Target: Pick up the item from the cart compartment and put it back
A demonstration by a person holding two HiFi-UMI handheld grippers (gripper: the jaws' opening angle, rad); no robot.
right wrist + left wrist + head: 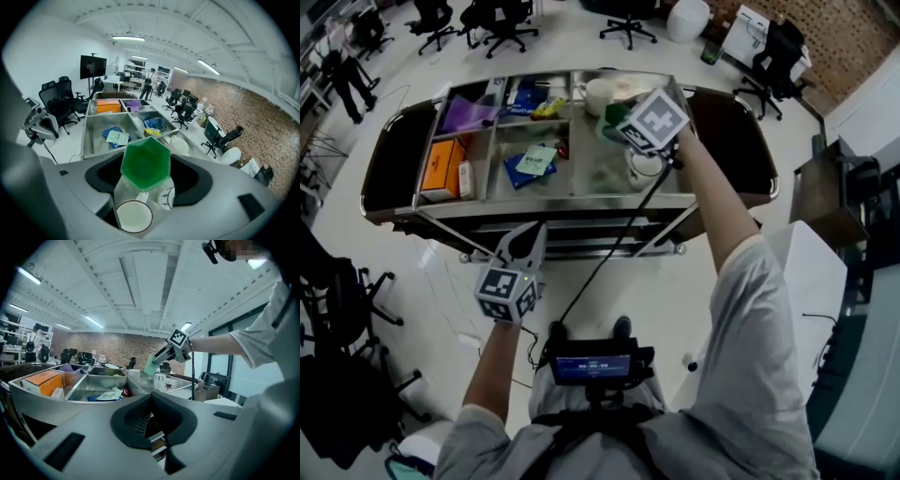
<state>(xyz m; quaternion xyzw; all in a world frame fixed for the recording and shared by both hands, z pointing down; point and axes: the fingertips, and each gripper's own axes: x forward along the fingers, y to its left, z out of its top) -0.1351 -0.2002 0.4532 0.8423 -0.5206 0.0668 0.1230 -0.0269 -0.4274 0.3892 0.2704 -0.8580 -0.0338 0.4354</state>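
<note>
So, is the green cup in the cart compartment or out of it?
Out. The right claw grips the green cup in the air above the cart; a white cup sits in the compartment below it.

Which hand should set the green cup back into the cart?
Right. The right gripper holds the cup over the cart; the left gripper hangs short of the cart, holding nothing.
</note>
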